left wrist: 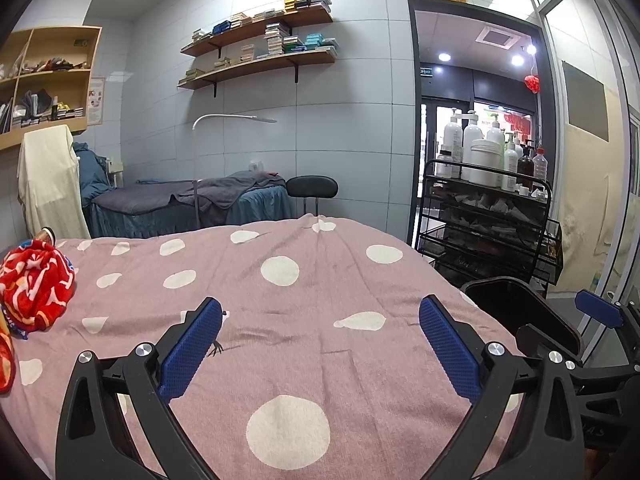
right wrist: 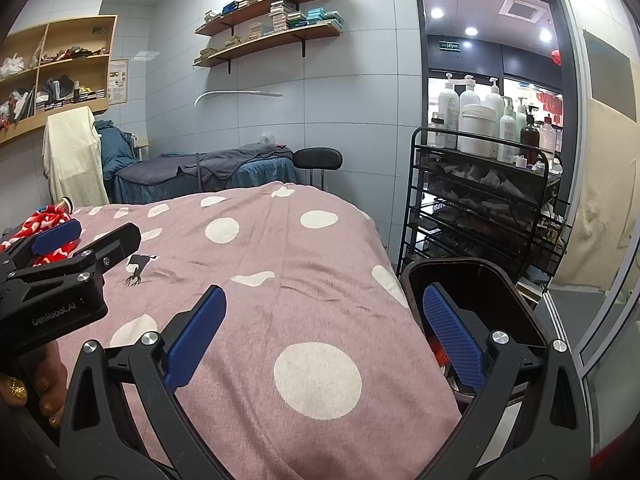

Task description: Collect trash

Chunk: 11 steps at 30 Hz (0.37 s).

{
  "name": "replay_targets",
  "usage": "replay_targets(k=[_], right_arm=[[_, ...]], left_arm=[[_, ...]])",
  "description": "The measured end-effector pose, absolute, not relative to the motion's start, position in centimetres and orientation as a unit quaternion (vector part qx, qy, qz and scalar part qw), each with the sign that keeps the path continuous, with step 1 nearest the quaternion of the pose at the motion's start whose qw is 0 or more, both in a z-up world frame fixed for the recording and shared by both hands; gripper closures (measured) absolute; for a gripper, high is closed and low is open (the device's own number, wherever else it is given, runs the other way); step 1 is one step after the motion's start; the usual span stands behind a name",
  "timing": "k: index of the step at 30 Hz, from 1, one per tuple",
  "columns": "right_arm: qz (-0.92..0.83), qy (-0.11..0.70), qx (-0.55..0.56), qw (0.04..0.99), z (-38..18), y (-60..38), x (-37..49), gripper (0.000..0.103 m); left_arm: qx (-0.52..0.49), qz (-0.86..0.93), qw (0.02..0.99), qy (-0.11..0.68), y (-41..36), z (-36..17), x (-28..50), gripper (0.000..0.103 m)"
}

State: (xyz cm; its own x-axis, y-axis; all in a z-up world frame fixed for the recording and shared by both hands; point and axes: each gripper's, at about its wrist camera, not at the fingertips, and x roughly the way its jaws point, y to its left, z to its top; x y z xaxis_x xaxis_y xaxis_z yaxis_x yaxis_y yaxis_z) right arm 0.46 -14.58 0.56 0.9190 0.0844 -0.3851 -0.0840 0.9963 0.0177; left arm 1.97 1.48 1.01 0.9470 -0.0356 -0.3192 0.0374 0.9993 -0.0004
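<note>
- Holding both tools wide apart and empty, we see our left gripper (left wrist: 320, 336) and right gripper (right wrist: 326, 326) low in frame above the pink polka-dot blanket (left wrist: 320, 280).
- Right of the blanket stands the black plastic bin (right wrist: 472, 280), nearest our right gripper.
- Far left lies the crumpled red patterned wrapper (left wrist: 34, 284), probably the next trash, closer to our left gripper.

Left tongs (left wrist: 320, 344) spread wide, blue pads (left wrist: 192, 348) apart, nothing between them, held over a bed (left wrist: 304, 320) covered in pink cloth with white dots. Red patterned cloth (left wrist: 34, 284) bunched at the bed's left edge. Dark bin (left wrist: 508, 300) just beside the bed's right edge (contents not visible). Right tongs (left wrist: 600, 312) partly in view at far right, state unclear. Black wire cart (left wrist: 488, 224) behind the bin, bottles (left wrist: 480, 148) on top.
</note>
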Motion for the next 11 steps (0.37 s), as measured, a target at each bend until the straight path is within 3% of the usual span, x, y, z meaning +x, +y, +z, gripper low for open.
replay_targets(k=[11], right_arm=[[0.041, 0.206, 0.003, 0.978, 0.29, -14.66, 1.09, 0.005]], left_arm=[[-0.003, -0.019, 0.984, 0.177, 2.07, 0.57, 2.48, 0.005]])
